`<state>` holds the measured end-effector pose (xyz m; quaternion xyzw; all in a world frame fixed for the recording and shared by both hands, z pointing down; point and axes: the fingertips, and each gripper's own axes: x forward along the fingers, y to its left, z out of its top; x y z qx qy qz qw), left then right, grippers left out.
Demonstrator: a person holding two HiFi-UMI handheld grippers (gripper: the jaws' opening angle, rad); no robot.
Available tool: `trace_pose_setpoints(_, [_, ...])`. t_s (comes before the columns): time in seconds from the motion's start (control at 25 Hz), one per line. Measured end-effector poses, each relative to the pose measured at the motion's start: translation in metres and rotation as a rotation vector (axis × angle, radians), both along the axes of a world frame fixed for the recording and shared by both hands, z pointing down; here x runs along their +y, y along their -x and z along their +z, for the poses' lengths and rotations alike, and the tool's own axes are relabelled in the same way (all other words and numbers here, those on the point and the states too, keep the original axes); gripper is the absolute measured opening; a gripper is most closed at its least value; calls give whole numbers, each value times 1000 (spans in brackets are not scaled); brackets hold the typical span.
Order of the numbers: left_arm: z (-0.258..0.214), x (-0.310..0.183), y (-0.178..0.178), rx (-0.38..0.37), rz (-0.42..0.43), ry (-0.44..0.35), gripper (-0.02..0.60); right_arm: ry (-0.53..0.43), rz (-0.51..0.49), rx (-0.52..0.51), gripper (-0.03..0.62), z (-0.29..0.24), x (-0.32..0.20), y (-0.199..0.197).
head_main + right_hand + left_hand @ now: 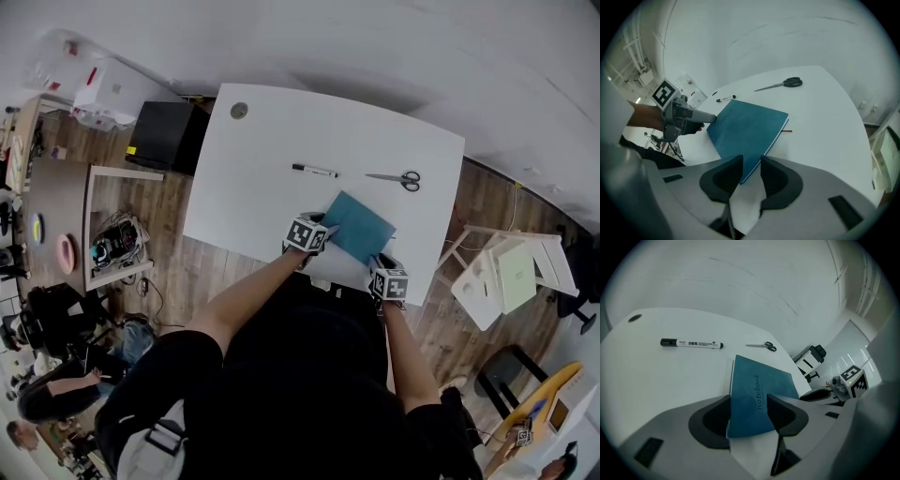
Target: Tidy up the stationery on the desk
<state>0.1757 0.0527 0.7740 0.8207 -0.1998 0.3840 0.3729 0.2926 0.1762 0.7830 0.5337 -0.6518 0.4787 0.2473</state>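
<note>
Widely left, narrower right, jaws astride notebook point(754, 390)

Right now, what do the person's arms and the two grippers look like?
The left gripper and right gripper match: light grey moulded bodies, curved black jaws, each carrying a cube with black-and-white square markers. The person wears a black top, forearms uncovered.

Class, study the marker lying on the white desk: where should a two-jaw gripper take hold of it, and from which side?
Take the marker mid-barrel, coming straight down with the jaws across its length. It lies flat and alone on the desk, a thin straight cylinder, so a central pinch should keep it balanced, with room either side.
</note>
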Motion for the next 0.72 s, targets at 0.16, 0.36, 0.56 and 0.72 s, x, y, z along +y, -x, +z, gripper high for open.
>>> trace_pose_setpoints(0.16, [-8, -1, 13, 0, -40, -8, 232, -79, -9, 82, 120, -15, -20, -19])
trace_pose_setpoints(0.36, [-16, 14, 32, -1, -156, 40, 241, -142, -71, 118, 134, -23, -64, -45])
trace_pose_setpoints(0.56, [-8, 48, 29, 38, -166, 155, 241, -151, -231, 126, 166, -20, -101, -48])
trace_pose_setpoints(0.72, [-9, 55, 21, 71, -213, 163, 242, -102, -325, 59, 170, -8, -104, -39])
